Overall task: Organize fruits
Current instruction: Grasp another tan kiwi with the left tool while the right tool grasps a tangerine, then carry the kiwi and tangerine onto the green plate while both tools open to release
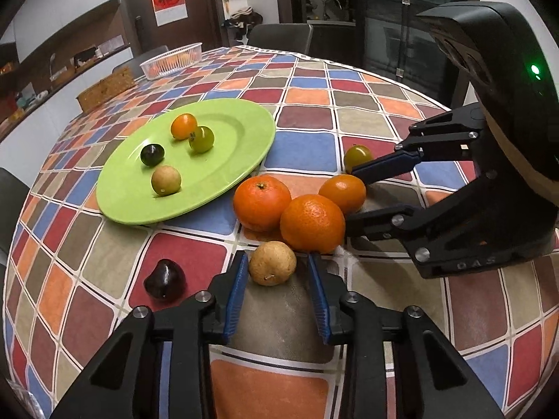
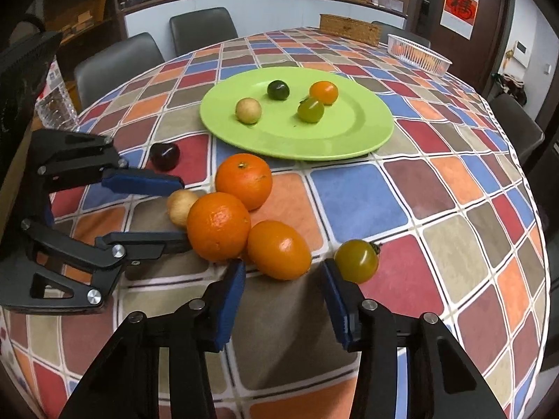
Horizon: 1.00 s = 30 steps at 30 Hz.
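Nearest, the left hand-held gripper stands open around a tan fruit; the right hand-held gripper gapes, empty, at a small orange fruit. Loose on the tabletop remain three oranges, a dark fruit at nine o'clock and a green tomato. Farther, at eleven o'clock, the green plate holds four fruits. Roughly half looks done.

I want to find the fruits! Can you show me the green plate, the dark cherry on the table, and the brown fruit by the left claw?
Green plate (image 1: 244, 132): left wrist view, bare rim.
Dark cherry (image 1: 164, 280): left wrist view, middle.
Brown fruit (image 1: 272, 263): left wrist view, middle.
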Tool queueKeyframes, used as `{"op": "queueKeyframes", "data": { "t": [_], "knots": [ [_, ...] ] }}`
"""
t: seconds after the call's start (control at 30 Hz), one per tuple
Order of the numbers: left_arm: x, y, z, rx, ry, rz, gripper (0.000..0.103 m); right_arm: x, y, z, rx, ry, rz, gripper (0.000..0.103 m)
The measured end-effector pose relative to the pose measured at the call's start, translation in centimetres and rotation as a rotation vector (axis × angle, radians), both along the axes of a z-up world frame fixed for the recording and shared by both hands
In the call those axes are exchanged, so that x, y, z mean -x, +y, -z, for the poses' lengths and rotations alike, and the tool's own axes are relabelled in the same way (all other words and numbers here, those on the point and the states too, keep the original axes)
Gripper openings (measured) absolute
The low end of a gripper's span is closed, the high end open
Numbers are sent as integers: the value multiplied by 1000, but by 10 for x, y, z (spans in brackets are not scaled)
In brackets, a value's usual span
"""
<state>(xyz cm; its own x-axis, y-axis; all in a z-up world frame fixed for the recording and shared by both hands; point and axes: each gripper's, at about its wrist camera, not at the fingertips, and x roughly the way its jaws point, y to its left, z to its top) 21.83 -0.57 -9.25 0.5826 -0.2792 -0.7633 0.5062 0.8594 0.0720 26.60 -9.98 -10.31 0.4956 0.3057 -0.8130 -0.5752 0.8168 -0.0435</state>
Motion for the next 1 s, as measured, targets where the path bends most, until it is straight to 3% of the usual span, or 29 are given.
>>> {"op": "queueKeyframes", "data": {
  "t": [0.17, 0.2, 0.23, 0.5, 1.0],
  "knots": [
    [-2, 4, 0, 28, 16, -16, 28, -7, 0, 0, -5, -8, 4, 44],
    [-2, 4, -1, 33, 17, -17, 28, -7, 0, 0, -8, -8, 3, 36],
    [-1, 4, -1, 36, 15, -22, 28, -7, 1, 0, -11, -7, -2, 33],
    [8, 5, -13, 47, -15, -53, 28, -2, -5, -5, -55, -8, 28, 33],
    [29, 6, -50, 85, -94, -91, 28, 27, -9, -50, -139, -99, 38, 33]
  ]
}}
